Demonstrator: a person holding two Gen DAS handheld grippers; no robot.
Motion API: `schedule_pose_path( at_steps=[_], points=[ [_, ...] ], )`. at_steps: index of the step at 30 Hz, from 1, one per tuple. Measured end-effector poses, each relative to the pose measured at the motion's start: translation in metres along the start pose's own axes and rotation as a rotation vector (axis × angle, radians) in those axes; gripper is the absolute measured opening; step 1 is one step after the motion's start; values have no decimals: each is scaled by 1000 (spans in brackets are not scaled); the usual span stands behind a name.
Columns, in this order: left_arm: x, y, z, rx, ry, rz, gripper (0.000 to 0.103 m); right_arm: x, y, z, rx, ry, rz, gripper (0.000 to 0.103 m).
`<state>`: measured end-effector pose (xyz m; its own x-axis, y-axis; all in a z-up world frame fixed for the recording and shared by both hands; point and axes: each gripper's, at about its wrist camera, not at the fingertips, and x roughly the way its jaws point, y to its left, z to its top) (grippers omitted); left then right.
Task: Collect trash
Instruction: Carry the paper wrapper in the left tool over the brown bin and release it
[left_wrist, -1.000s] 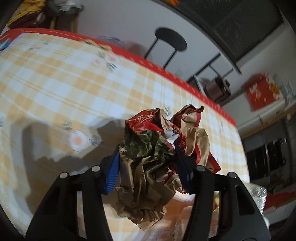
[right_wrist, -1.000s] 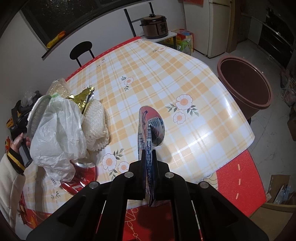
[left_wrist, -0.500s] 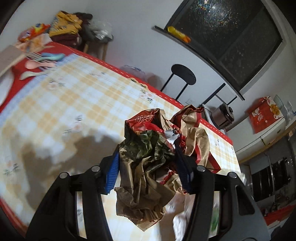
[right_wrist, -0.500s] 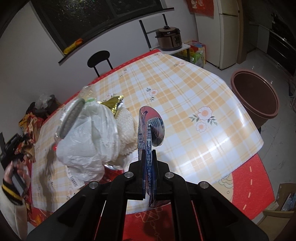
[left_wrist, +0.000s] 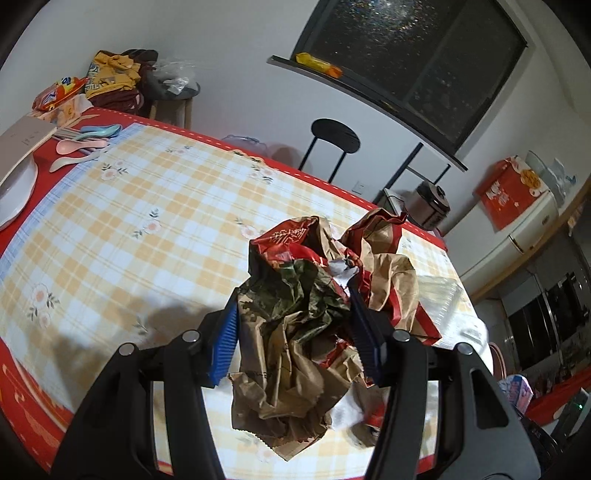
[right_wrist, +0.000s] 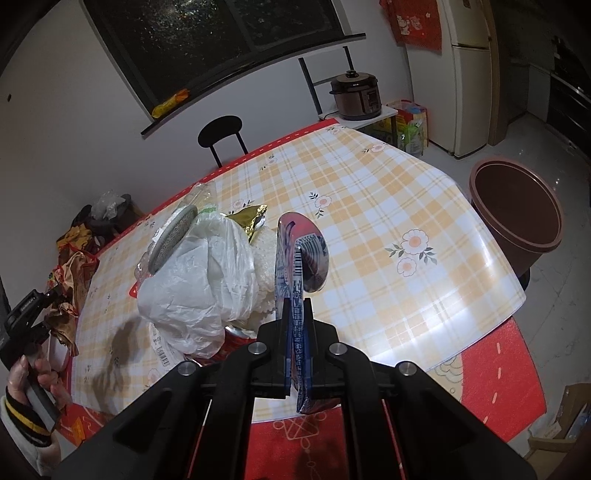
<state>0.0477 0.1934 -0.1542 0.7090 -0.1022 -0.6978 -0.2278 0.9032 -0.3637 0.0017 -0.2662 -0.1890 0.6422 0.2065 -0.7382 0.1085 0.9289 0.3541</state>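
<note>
While both have risen since, left hand-held gripper (left_wrist: 295, 332) clenching crumpled paper bag (left_wrist: 314, 314), right hand-held gripper (right_wrist: 298, 325) (pinching) flat wrapper (right_wrist: 301, 258)

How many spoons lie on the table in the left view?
3, possibly more hidden: a blue spoon, a pink spoon and a pale spoon, all at the table's far-left corner.

This is a home dining room opening onto a kitchen. A counter (right_wrist: 369, 206) wears a checked floral oilcloth, with plastic spoons (left_wrist: 86, 138) at one end. A rice cooker (right_wrist: 355, 95), a refrigerator (right_wrist: 471, 74), a black chair (left_wrist: 334, 142) and a dark night window (left_wrist: 417, 62) surround it.
</note>
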Motion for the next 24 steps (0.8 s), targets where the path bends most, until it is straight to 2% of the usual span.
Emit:
schedule_pose_path(
  at_steps=[6, 13, 19, 24],
  points=[
    [-17, -68, -15, 28, -67, 19, 56, -4, -48, 28, -48, -8, 61, 6],
    [-14, -186, -38, 83, -99, 17, 57, -15, -145, 75, -49, -25, 95, 6],
    [14, -299, -63, 161, -84, -61, 57, -21, -228, 99, -25, -34, 64, 6],
    [66, -398, -100, 255, 16, -164, 57, -28, -287, 107, 12, -22, 1, 6]
  ],
)
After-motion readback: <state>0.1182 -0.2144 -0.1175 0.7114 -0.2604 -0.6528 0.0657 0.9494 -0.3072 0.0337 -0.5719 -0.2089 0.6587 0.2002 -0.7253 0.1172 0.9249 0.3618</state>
